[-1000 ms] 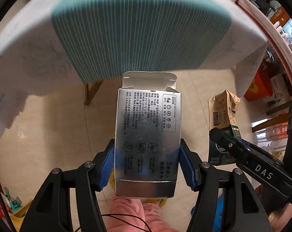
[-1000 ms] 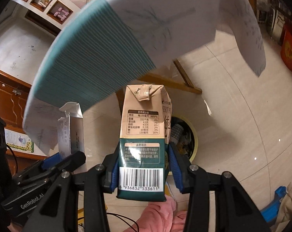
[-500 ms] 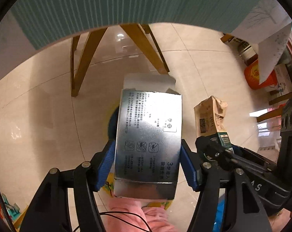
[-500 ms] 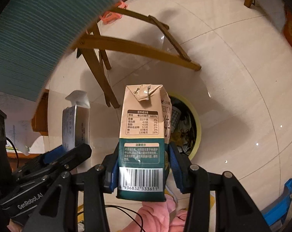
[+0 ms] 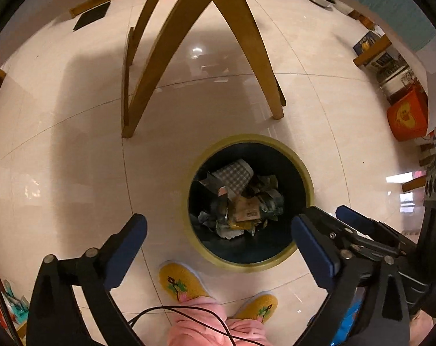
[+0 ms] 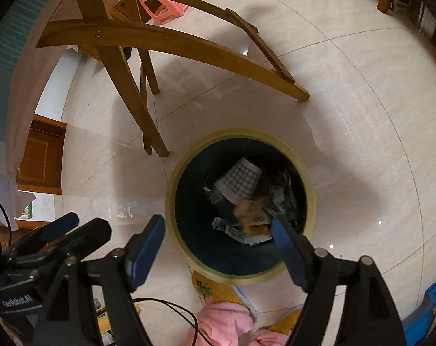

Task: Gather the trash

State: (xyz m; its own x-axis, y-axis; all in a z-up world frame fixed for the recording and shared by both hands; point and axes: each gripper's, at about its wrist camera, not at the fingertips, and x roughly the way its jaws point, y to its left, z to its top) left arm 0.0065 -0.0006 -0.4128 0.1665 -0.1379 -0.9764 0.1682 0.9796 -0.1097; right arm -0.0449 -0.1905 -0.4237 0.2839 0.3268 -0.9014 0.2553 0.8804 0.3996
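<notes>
Both claws, left point(image 5: 218, 248) and right point(image 6: 218, 245), are opening with nothing between them, so keep them right over the bin point(image 5: 301, 170).

I look down on a glossy cream tiled floor point(image 5: 73, 144) with thin grout lines and soft reflections of ceiling light. Curved honey-coloured wooden legs of the bench point(image 5: 246, 43) splay out over it and cast a broad grey shadow to the left. A teal ribbed cloth with a white edge point(image 6: 1, 57) hangs from the bench at the rim of the right view. Under the bench sits a small pink plastic stool point(image 6: 160, 3). By the left wall in the right view is a brown wooden cabinet point(image 6: 41, 158). At the far right of the left view stands an orange box point(image 5: 407, 115) beside stacked cartons.
</notes>
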